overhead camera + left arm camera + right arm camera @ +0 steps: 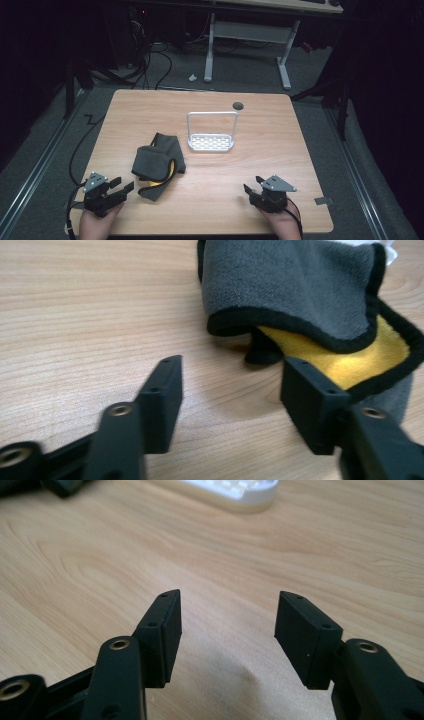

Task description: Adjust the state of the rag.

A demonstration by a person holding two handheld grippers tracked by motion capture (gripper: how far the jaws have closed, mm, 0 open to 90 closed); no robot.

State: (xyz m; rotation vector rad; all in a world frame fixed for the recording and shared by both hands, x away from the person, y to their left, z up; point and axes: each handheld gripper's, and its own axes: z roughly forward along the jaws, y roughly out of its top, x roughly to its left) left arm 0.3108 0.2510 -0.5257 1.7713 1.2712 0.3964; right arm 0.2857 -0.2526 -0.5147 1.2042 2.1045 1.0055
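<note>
Left gripper view has the left hand-held gripper (227, 390) spread wide with nothing between its jaws, aimed at the crumpled grey cloth (300, 290) that sits upper right of that frame, yellow lining (350, 357) peeking out from under the fold. The right jaw is just beside the cloth's black-trimmed edge, maybe touching, hard to tell. From the high view the cloth (155, 162) lies left of centre on the counter (260, 165), with a white wire rack (212, 131) behind it. The right hand-held gripper (250, 189) is also spread, empty, parked lower right. Looks like the approach step; next it needs to close on that edge.
</note>
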